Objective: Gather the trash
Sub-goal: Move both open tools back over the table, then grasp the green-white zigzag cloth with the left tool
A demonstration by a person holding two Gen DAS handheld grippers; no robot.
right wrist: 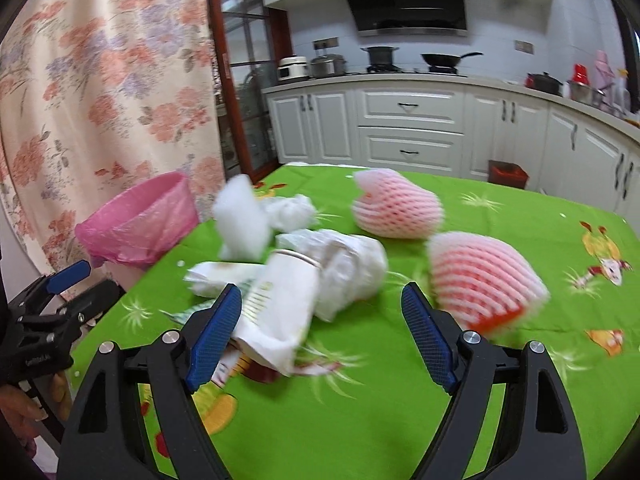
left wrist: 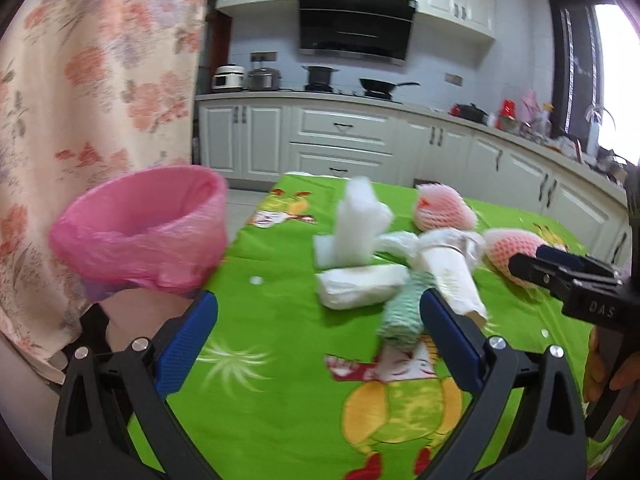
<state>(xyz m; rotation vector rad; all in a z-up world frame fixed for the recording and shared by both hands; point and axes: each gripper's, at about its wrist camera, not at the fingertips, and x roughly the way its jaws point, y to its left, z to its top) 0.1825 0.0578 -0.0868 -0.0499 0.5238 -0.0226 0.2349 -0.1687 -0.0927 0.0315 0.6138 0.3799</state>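
Both grippers, left gripper (left wrist: 318, 328) and right gripper (right wrist: 322, 328), hang spread wide, gripping nothing. Beside the pink-lined bin (right wrist: 136, 220), the trash heap: foam fruit nets (right wrist: 484, 280), crumpled paper cup (right wrist: 280, 300). Light and squashy, I'd say; pinch mid-body.

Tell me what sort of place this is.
A home kitchen, most likely. White panelled cabinets run under a countertop, a black range hood hangs over a stove with a black frying pan, and a table under a green cartoon-print cloth stands in front.
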